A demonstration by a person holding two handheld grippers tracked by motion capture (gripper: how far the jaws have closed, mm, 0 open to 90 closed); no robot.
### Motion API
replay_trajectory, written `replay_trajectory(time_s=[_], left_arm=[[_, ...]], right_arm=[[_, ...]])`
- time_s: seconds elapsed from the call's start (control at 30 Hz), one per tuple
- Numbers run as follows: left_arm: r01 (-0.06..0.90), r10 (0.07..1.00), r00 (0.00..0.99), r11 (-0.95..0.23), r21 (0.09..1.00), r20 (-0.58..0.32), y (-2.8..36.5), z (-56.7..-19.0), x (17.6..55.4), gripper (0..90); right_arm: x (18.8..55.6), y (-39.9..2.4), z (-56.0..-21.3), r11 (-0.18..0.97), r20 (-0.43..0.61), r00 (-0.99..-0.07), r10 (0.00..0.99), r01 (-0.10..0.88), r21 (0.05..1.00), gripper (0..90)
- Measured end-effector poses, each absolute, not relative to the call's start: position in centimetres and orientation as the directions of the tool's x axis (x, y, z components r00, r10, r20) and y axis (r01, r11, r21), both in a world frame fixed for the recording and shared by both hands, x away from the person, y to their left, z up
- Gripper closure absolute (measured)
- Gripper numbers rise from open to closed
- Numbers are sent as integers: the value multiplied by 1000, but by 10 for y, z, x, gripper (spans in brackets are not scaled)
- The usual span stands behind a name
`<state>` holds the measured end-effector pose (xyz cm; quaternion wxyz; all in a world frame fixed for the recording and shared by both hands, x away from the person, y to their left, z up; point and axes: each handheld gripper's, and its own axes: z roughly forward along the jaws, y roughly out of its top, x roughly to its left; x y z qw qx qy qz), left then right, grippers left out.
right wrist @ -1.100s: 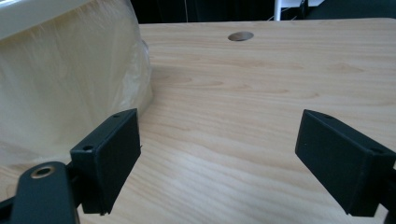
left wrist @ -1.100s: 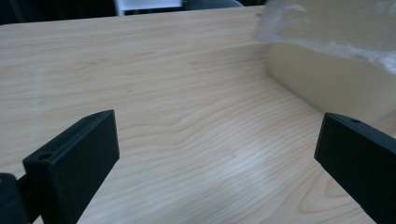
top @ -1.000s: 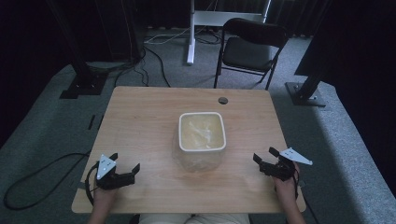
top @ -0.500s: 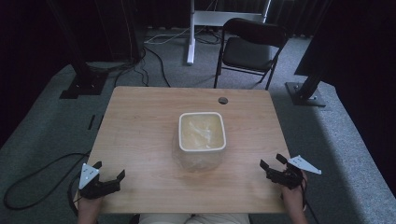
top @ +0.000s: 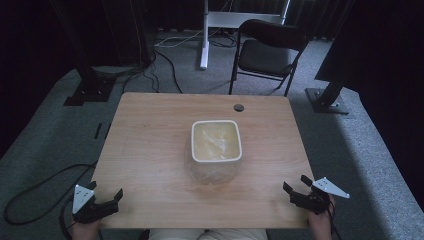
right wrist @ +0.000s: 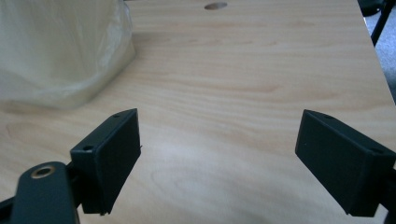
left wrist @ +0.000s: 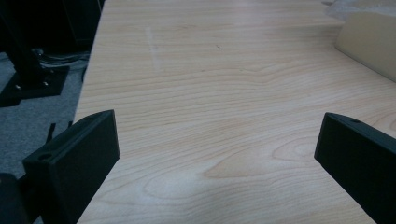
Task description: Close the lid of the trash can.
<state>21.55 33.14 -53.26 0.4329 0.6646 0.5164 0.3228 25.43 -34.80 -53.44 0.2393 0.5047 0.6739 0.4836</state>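
A cream square bin (top: 216, 142) lined with a clear plastic bag stands upright in the middle of the wooden table (top: 150, 145). My left gripper (top: 106, 195) hovers at the near left corner, jaws wide apart with nothing between them. At the near right edge my right gripper (top: 296, 184) is also open and holds nothing. In the left gripper view the left gripper (left wrist: 217, 135) faces bare wood, with the bin (left wrist: 369, 42) far off at the upper right. In the right gripper view the right gripper (right wrist: 219, 135) has the bag-lined bin (right wrist: 60, 51) at the upper left.
A dark round cable hole (top: 238, 107) sits near the table's far edge, also seen in the right gripper view as the hole (right wrist: 215, 6). Behind the table stand a black folding chair (top: 270, 50) and a white stand (top: 204, 35). Black cables (top: 35, 195) lie on the carpet.
Both grippers have drawn back toward the near edge of the table. The left one also slid outward to the corner. The bin has not moved.
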Motion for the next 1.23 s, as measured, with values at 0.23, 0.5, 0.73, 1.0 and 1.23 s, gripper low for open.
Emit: replay_trajectory(time_s=[0.23,0.5,0.73,1.0,1.23], left_arm=[[405,968,249,-91,910,-14,334,-535,209,3],[418,986,166,-62,906,-10,347,-538,193,3],[429,999,32,25,903,-43,363,-543,192,3],[414,995,1,93,906,-102,371,-546,192,3],[432,996,-3,84,898,-92,368,-547,195,3]], right_arm=[[237,-364,-540,-14,193,-329,924,477,879,135],[219,-385,-545,-59,212,-277,937,473,879,135],[223,-384,-549,-6,147,-264,953,468,884,135],[225,-388,-550,-56,185,-248,951,450,891,135],[225,-390,-550,-83,208,-237,949,450,889,135]])
